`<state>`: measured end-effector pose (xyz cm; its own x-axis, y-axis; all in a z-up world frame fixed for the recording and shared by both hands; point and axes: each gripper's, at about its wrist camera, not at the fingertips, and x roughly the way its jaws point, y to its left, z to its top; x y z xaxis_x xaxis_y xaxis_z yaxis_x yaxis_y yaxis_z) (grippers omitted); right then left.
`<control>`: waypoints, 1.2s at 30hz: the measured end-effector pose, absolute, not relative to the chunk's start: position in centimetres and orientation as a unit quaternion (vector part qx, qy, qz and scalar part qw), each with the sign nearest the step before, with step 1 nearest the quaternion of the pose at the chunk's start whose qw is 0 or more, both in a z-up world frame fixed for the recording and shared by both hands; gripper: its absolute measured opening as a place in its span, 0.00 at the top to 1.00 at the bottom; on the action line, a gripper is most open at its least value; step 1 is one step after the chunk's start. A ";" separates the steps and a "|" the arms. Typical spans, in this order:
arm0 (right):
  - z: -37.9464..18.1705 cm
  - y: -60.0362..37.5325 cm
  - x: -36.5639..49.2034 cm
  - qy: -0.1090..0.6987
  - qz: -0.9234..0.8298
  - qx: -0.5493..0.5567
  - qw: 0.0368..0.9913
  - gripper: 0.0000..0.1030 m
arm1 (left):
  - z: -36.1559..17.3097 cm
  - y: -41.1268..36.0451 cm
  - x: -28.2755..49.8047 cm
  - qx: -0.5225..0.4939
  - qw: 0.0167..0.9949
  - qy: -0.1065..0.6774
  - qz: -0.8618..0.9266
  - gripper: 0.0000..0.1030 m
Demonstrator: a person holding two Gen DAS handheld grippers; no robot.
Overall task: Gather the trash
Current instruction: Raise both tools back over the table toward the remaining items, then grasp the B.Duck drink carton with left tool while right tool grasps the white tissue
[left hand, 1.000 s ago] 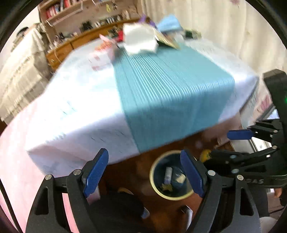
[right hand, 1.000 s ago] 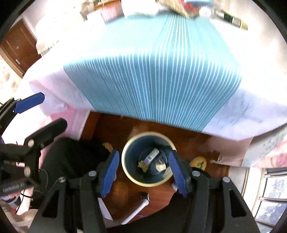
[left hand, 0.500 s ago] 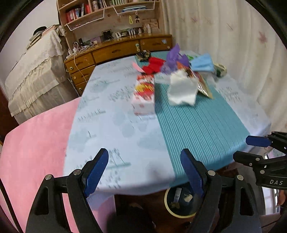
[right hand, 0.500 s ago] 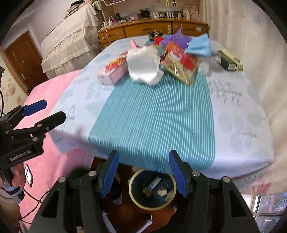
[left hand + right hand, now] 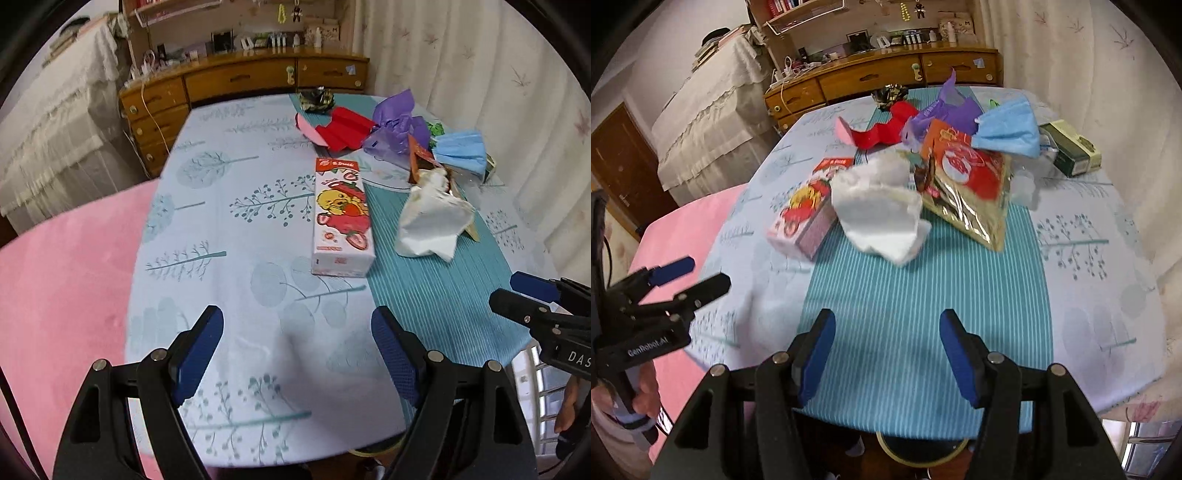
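Left wrist view: high over near table [image 5: 236,229] edge, angled down and forward along own fingers [image 5: 199,350]; right gripper [image 5: 524,295] intrudes at right edge.

Right wrist view: same near edge, further right, over teal runner [image 5: 923,295] — left gripper [image 5: 690,277] shows at left, bin [image 5: 916,452] rim below.

Both face far dresser [image 5: 240,79]. Shared: carton [image 5: 341,218], tissue [image 5: 432,221], trash pile [image 5: 391,129] mid-distance, curtain [image 5: 1089,74].

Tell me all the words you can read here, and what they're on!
"GenRobot.AI": on the left gripper body.
"DAS": on the right gripper body, cut off by the picture's edge.
Strawberry carton: its print is too small to read.
Red and gold snack bag: lettering too blurred.
Green box: unreadable.
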<state>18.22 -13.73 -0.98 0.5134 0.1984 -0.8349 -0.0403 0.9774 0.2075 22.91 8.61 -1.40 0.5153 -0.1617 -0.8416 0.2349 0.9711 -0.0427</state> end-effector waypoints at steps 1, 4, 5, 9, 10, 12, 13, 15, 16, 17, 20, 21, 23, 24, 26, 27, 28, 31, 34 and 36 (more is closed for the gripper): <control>-0.8 -13.5 18.7 0.488 0.067 0.082 0.866 0.42 | -1.7 8.9 23.6 0.030 0.866 0.484 -0.118 0.22; -0.5 -12.6 20.2 0.484 0.065 0.084 0.869 0.41 | -2.8 9.5 25.3 0.010 0.859 0.496 -0.127 0.22; -0.3 -12.3 20.7 0.481 0.063 0.085 0.871 0.38 | -3.1 9.7 26.0 0.005 0.857 0.500 -0.128 0.22; 0.2 -11.2 22.7 0.465 0.052 0.091 0.879 0.35 | -4.1 9.6 28.1 -0.018 0.847 0.513 -0.138 0.22; 0.4 -10.9 23.4 0.460 0.040 0.092 0.882 0.35 | -4.1 9.5 28.3 -0.021 0.846 0.514 -0.142 0.22; 0.4 -10.9 24.5 0.456 0.017 0.099 0.884 0.35 | -4.0 8.9 28.8 -0.024 0.845 0.511 -0.155 0.22; 0.3 -11.0 25.1 0.457 0.008 0.109 0.883 0.34 | -3.8 8.6 29.0 -0.022 0.846 0.509 -0.159 0.22; 0.0 -11.2 26.3 0.461 -0.005 0.127 0.878 0.33 | -3.6 7.9 29.2 -0.012 0.848 0.502 -0.168 0.22; -0.1 -11.2 26.8 0.461 -0.012 0.128 0.878 0.31 | -3.6 7.6 29.3 -0.007 0.849 0.500 -0.169 0.22; -0.3 -11.0 27.4 0.462 -0.023 0.121 0.878 0.29 | -3.5 7.3 29.4 0.000 0.850 0.498 -0.171 0.21; -1.4 -10.6 28.7 0.477 -0.042 0.096 0.873 0.29 | -3.4 6.5 29.8 0.014 0.853 0.493 -0.173 0.21; -1.8 -10.6 28.9 0.479 -0.050 0.090 0.872 0.29 | -3.4 6.4 30.0 0.015 0.854 0.491 -0.174 0.21; -2.4 -11.0 29.0 0.479 -0.066 0.079 0.872 0.29 | -3.4 6.1 30.4 0.015 0.855 0.488 -0.175 0.21; -2.6 -11.3 29.1 0.480 -0.070 0.077 0.871 0.29 | -3.4 5.9 30.6 0.015 0.855 0.488 -0.175 0.21; -3.7 -12.5 29.2 0.498 -0.070 0.097 0.859 0.35 | -3.7 5.3 31.2 0.013 0.853 0.490 -0.178 0.22; -4.3 -13.1 29.3 0.508 -0.066 0.109 0.852 0.38 | -3.8 5.0 31.4 0.014 0.852 0.492 -0.178 0.22; -4.8 -13.4 29.2 0.512 -0.061 0.115 0.849 0.38 | -4.0 4.5 31.7 0.016 0.852 0.493 -0.177 0.21; -5.2 -13.9 28.3 0.497 -0.064 0.105 0.859 0.41 | -4.7 3.6 32.1 0.021 0.850 0.496 -0.177 0.22; -5.3 -14.3 27.4 0.491 -0.059 0.118 0.861 0.43 | -5.9 3.2 32.8 0.019 0.842 0.512 -0.169 0.22; -5.2 -14.5 27.0 0.487 -0.059 0.122 0.863 0.44 | -6.6 2.9 33.1 0.019 0.838 0.520 -0.166 0.23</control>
<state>26.96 -14.49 -5.16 0.5190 0.0181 -0.8546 0.2203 0.9632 0.1542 33.07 2.94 -6.64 0.4053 -0.2579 -0.8770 0.2973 0.9444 -0.1404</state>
